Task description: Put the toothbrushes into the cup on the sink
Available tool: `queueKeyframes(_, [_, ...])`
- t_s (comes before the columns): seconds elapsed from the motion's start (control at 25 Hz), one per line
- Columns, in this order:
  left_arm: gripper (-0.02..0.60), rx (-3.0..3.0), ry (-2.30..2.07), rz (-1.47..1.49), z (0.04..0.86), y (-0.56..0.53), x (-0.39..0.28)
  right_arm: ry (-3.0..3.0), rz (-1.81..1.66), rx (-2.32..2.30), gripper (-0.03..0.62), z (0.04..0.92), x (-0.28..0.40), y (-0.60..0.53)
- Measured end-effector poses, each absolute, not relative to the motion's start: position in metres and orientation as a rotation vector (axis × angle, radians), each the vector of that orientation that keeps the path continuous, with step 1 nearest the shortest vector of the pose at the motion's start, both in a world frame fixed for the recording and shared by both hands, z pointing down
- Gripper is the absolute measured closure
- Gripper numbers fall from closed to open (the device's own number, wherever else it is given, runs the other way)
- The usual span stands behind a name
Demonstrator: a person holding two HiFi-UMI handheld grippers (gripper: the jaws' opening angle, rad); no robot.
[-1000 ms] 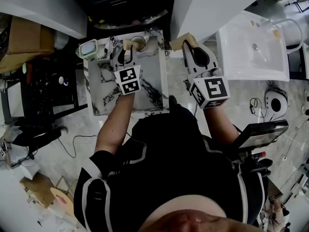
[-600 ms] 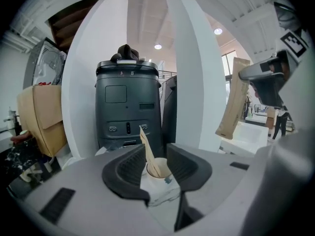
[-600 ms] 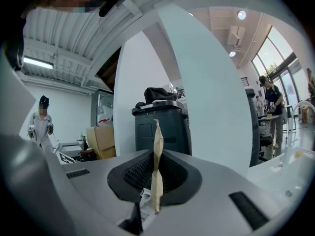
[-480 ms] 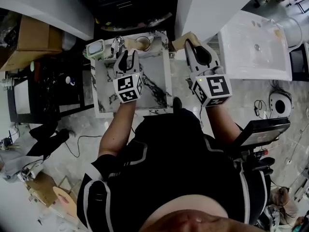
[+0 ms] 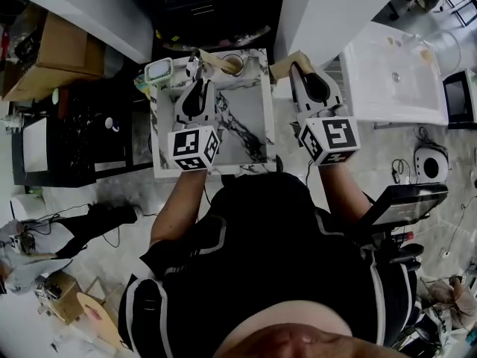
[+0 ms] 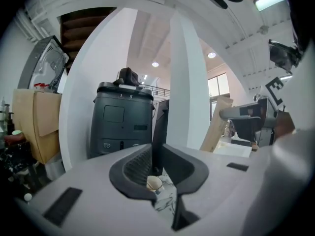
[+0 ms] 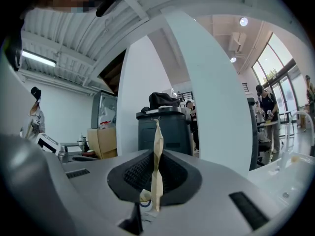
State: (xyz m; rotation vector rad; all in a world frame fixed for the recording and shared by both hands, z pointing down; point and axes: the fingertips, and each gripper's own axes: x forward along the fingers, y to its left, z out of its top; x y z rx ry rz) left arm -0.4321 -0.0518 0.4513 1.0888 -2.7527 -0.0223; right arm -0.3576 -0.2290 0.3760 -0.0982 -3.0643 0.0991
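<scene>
A pale cup point(image 5: 233, 64) stands at the back edge of the marble sink top point(image 5: 250, 136), and it also shows small in the left gripper view point(image 6: 154, 183). A tan paper-wrapped toothbrush point(image 5: 215, 60) leans at the cup's left rim. My left gripper point(image 5: 199, 85) hovers over the sink top short of the cup. Its jaws point(image 6: 158, 154) are closing with nothing between them, and a slit still shows. My right gripper point(image 5: 301, 70) is off the sink's right edge, shut on a thin tan wrapped toothbrush point(image 7: 157, 151) that stands up between its pads.
A white, green-rimmed item point(image 5: 158, 73) and a faucet point(image 5: 194, 60) sit at the sink's back left. A white basin point(image 5: 391, 73) lies to the right and a cardboard box point(image 5: 56, 54) to the left. A dark bin point(image 6: 123, 119) stands ahead by a white pillar point(image 6: 184, 82).
My left gripper has drawn back from the cup toward the person. The right gripper has kept its place beside the sink with the tan wrapped toothbrush still in it.
</scene>
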Motion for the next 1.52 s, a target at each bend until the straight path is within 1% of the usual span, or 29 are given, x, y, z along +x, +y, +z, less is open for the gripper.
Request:
queueKeyframes(0.08, [0.529, 1.12, -2.759, -0.035, 0.438, -0.047, -0.427, -3.066, 0.096, -0.087, 0.551, 0.372, -0.356, -0.225])
queueKeyframes(0.36, [0.574, 1.169, -2.77, -0.082, 0.413, -0.022, -0.404, -3.087, 0.077, -0.062, 0.551, 0.361, -0.335, -0.202])
queueKeyframes(0.92, [0.575, 1.203, -2.788, -0.069, 0.39, 0.001, -0.378, -3.114, 0.089, -0.069, 0.551, 0.354, -0.316, -0.176])
queueKeyframes(1.52, [0.575, 1.161, -2.787, -0.084, 0.39, 0.007, -0.385, -3.098, 0.074, -0.089, 0.551, 0.351, -0.325, -0.171])
